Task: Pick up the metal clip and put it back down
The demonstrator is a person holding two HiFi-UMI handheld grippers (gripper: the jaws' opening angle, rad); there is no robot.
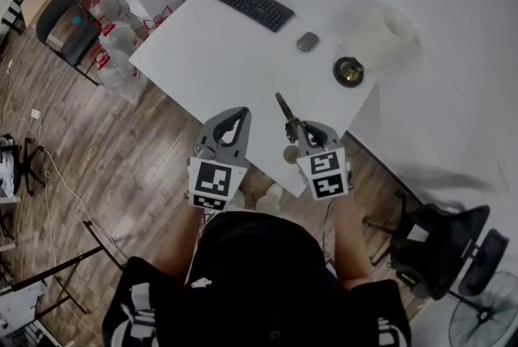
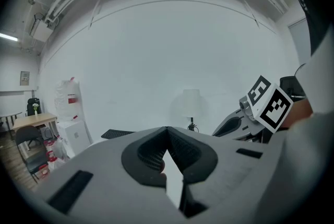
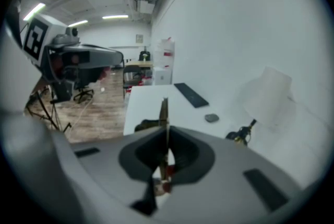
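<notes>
With the right gripper (image 3: 166, 131) clamped on the clip (image 3: 164, 108), which juts past its fingertips above the table (image 1: 227, 62), best ease down until the clip rests below the tips before releasing, the left gripper (image 2: 167, 137), closed and empty, held clear.

White rectangular table (image 1: 243, 54) on a brown wood-plank floor (image 1: 121, 143), bearing a black flat keyboard (image 1: 246, 2), a small grey oval mouse (image 1: 307, 41) and a black round lamp base (image 1: 349, 71) with a brass-coloured centre, under a pale translucent shade (image 1: 380, 34). The left gripper (image 1: 240, 112) and right gripper (image 1: 295, 129) are light grey plastic with black ribbed pads (image 2: 148, 152), each carrying a marker cube (image 1: 217, 184) patterned in black-and-white squares; the thin metal clip (image 1: 282, 107) is dark brownish. At the lower right, a black office chair (image 1: 441, 244).
</notes>
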